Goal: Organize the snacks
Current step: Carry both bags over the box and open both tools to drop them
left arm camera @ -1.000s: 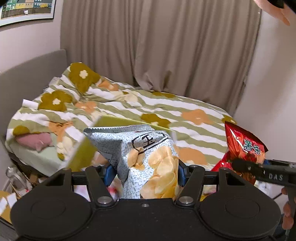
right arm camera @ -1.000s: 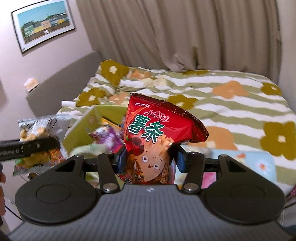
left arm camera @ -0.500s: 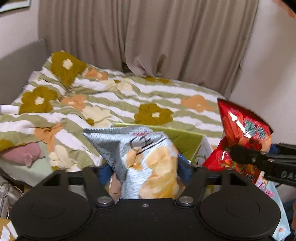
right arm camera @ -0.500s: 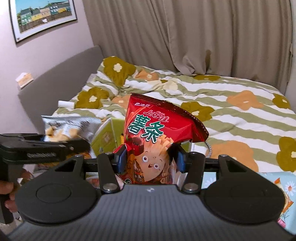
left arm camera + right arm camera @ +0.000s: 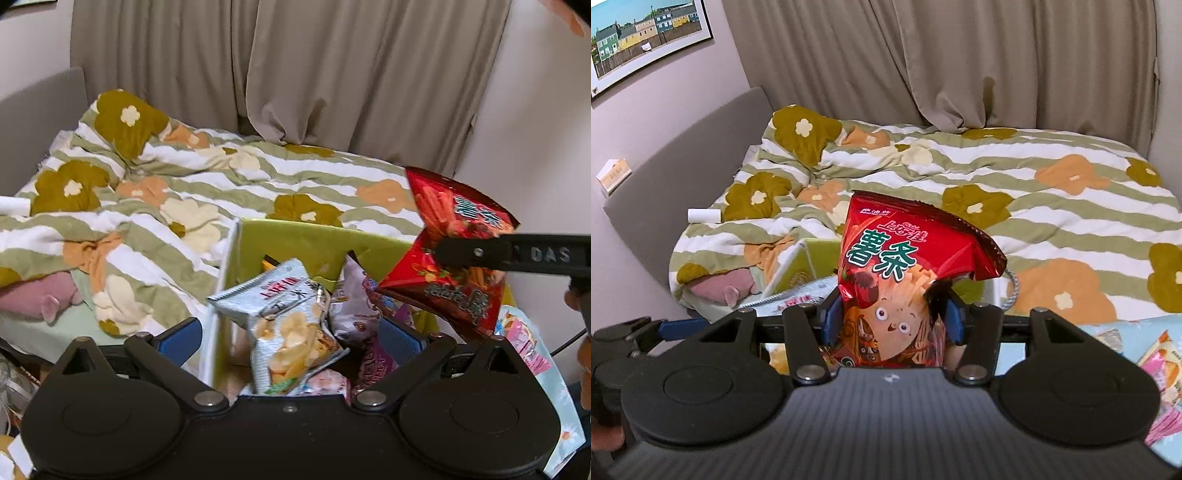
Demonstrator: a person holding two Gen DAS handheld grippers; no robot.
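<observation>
A green cardboard box [image 5: 295,240] stands at the bed's near edge and holds several snack bags. A light blue chip bag [image 5: 288,325] lies tilted in the box, free of the blue pads. My left gripper [image 5: 290,338] is open and straddles the box's left wall above that bag. My right gripper [image 5: 890,317] is shut on a red fries bag [image 5: 897,258], held upright. In the left wrist view the red bag [image 5: 454,254] hangs over the box's right side. The box's white side [image 5: 798,266] shows left of the red bag.
A bed with a flowered green-striped duvet [image 5: 221,184] lies behind the box, with curtains [image 5: 332,74] beyond. A pink plush [image 5: 33,299] lies at the bed's left edge. More snack packets lie on a light blue cloth [image 5: 1152,354] at the right.
My left gripper has opened and let the light blue chip bag drop into the green box. The right gripper has carried the red bag closer, over the box's right side.
</observation>
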